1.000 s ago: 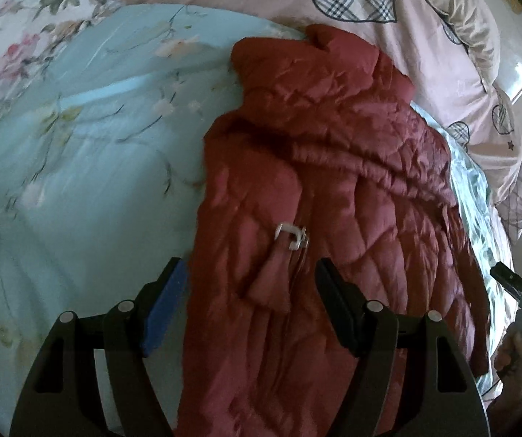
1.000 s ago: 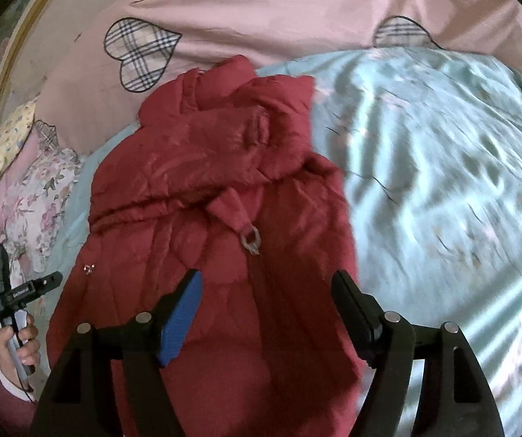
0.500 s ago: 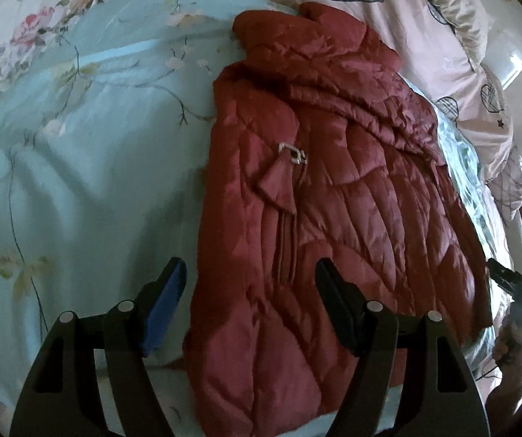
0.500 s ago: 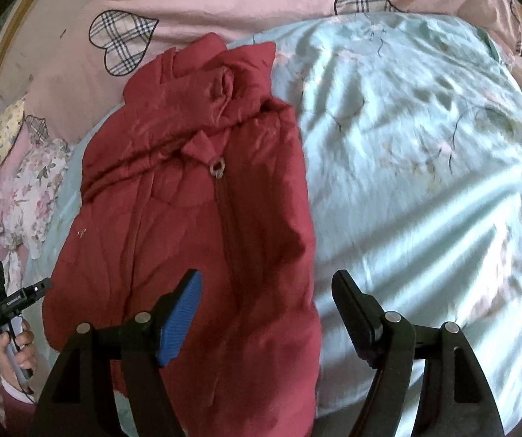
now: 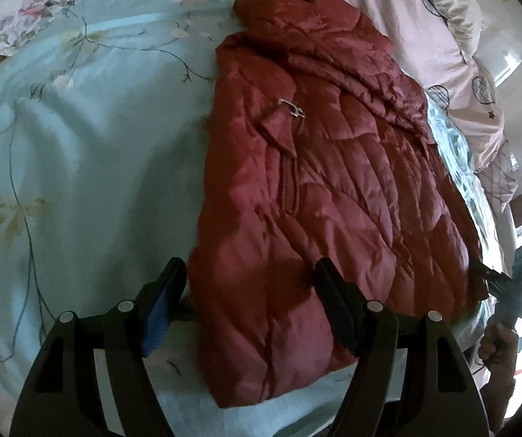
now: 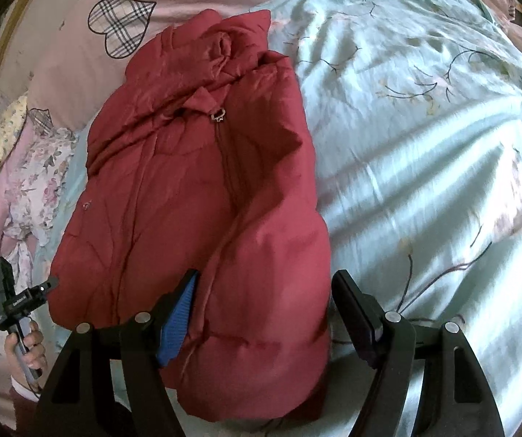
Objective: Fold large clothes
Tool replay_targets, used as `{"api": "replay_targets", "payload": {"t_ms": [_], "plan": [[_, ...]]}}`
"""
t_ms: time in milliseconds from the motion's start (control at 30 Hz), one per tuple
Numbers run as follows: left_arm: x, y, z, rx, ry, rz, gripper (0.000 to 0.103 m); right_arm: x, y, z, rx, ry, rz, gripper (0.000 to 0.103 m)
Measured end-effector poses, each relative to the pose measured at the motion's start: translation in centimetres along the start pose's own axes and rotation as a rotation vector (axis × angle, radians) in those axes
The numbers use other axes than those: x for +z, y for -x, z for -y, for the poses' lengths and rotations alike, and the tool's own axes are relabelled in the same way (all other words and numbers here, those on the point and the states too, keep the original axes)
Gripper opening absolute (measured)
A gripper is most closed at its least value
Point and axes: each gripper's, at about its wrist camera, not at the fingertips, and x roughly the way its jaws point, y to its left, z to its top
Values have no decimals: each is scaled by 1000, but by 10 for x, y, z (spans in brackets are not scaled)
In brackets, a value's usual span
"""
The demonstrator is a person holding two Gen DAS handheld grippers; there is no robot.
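Pale floral bedding (image 5: pixel 78 153) carries the red jacket (image 5: pixel 315 182), both grippers (image 5: pixel 251 284) (image 6: pixel 264 291) gaping empty over its hem, apparently readying a fold.

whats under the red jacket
The red jacket lies on a light blue floral quilt, which shows along its side and hem. Anything else beneath is hidden by the jacket; its sleeves aren't visible either, perhaps folded under.

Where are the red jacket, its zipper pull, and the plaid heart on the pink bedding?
red jacket (image 6: pixel 173 200): right wrist view, on its quilted front panel.
zipper pull (image 6: pixel 218 114): right wrist view, on the metal ring near the collar.
plaid heart (image 6: pixel 120 25): right wrist view, on the middle of the print.
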Motion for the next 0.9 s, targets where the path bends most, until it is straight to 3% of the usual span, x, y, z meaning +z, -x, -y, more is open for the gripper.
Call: {"api": "replay_targets", "payload": {"t_ms": [500, 633, 667, 733, 800, 900], "plan": [[-17, -13, 13, -41, -35, -23, 73, -10, -7, -1, 41, -1, 4, 74], [-18, -14, 19, -47, -68, -19, 72, -11, -9, -7, 36, 29, 8, 63], [-19, -14, 21, -49, -81, -18, 69, -11, -8, -7, 39, 32, 10, 57], [-20, -14, 22, -58, -100, -18, 46, -13, -5, -6, 53, 29, 18, 46], [-20, -13, 22, -66, -109, -16, 31, -14, -2, -4, 65, 22, 26, 39], [-21, -7, 20, -92, -107, -3, 23, -17, 4, -1, 87, 13, 36, 31]]}}
